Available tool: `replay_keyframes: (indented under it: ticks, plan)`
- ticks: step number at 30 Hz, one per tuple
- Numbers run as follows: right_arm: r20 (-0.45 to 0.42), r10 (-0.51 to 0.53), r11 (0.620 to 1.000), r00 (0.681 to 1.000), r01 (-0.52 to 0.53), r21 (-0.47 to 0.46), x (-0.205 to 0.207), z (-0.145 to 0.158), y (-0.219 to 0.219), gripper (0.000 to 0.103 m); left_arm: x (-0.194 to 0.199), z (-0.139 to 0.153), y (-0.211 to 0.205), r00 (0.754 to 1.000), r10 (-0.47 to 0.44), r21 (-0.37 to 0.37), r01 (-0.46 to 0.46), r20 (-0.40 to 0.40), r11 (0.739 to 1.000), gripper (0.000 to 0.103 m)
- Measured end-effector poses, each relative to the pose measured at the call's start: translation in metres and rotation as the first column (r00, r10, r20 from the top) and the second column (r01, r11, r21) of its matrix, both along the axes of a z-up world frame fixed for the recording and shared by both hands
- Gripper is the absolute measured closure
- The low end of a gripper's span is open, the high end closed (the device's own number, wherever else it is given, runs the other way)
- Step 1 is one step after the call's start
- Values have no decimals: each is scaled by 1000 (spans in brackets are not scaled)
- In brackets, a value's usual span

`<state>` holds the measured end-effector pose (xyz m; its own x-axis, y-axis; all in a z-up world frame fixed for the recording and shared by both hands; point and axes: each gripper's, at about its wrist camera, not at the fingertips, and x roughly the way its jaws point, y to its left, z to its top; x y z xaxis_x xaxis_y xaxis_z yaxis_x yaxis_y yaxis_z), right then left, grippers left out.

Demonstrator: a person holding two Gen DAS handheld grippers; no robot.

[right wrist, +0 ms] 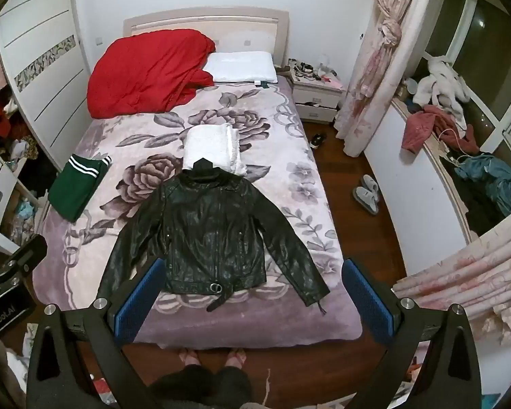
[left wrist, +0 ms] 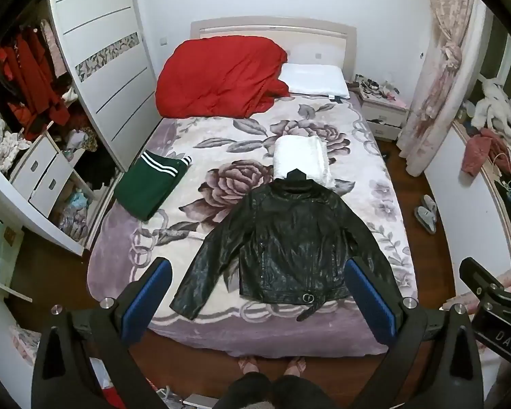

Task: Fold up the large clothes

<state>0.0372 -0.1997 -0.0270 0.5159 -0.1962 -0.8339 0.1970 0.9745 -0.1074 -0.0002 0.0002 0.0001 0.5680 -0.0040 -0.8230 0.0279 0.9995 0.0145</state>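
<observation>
Left to right: an open wardrobe (left wrist: 95,68) stood at the left with red clothes hanging inside. On the bed (left wrist: 126,238), a folded green garment (left wrist: 146,187) with white stripes lay near the left edge, well apart from the jacket. A red quilt (left wrist: 218,75) was heaped at the headboard, a pillow (left wrist: 313,78) beside it. The black leather jacket (left wrist: 289,238) lay flat, front up, near the foot of the bed, sleeves spread out to both sides, belt buckle at the hem. Its collar touched a folded white item (left wrist: 303,156) just behind it. Slippers (right wrist: 368,192) sat on the floor to the right, and clothes were piled on the window ledge (right wrist: 439,126).

Left claw (left wrist: 255,293) was spread wide, holding nothing, hovering above the foot of the bed. Right claw (right wrist: 255,293) was likewise spread and empty, raised over the same edge.

Step, as judged: the jacket was laid out but no fold had been made; this looked like the start of folding it. Next move likely calls for lowering both claws to the sleeves, one pinching each cuff, and bringing them in across the body. Leather looks stiff and slick, so a firm pinch is needed.

Writing: "DAS" partly readable on the right claw's body in the left view; "enRobot.AI" partly readable on the left claw's body in the right view.
</observation>
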Motion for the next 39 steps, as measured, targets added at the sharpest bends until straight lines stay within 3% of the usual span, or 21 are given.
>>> replay_keyframes:
  ticks: [13, 26, 39]
  plan:
    - [5, 8, 1000, 1000, -8, 5, -4, -1, 1, 0, -4, 6, 0, 1000, -1, -7, 1, 2, 1000, 0]
    - [22, 22, 1000, 1000, -22, 3, -7, 24, 14, 0, -17, 8, -3, 1000, 8, -7, -8, 10, 1000, 0]
    - [35, 27, 1000, 999, -27, 9, -10, 29, 14, 0, -18, 15, -2, 1000, 7, -6, -7, 19, 1000, 0]
